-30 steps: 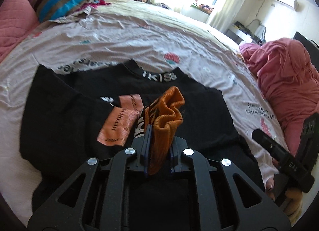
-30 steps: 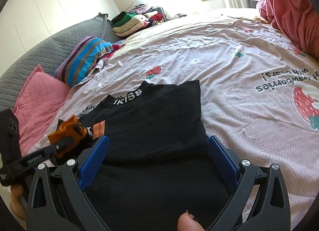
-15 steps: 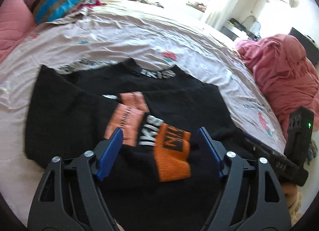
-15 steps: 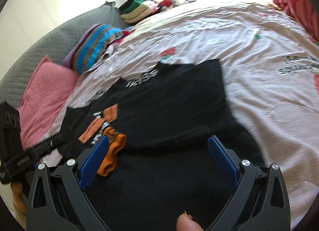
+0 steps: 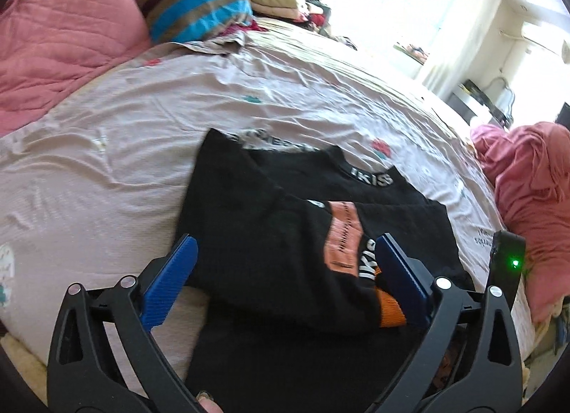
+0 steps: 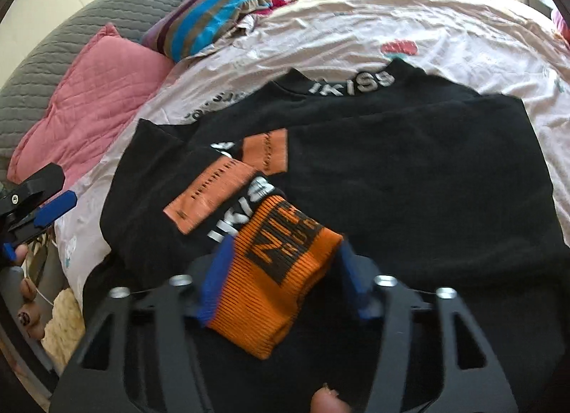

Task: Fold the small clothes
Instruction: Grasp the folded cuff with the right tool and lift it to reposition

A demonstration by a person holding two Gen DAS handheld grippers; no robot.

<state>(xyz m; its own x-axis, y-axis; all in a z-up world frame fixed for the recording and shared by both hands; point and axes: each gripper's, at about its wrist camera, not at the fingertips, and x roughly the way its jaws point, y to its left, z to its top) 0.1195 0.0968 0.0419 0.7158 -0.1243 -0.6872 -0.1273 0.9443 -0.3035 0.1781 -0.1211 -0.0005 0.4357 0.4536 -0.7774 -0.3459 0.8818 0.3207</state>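
Left wrist: black sweater (image 5: 285, 235) on pink bedsheet (image 5: 107, 163); bright window (image 5: 392, 3).

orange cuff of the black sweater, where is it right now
The orange cuff lies on the black sweater at its near edge, between the right gripper's open fingers in the right wrist view; the left gripper hovers open to its left.

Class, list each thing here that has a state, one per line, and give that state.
Sweater: lying on the bed, both sleeves folded in.
Orange cuff: lying flat on the sweater, between the right gripper's fingers.
Left gripper: open, empty.
Right gripper: open around the cuff.
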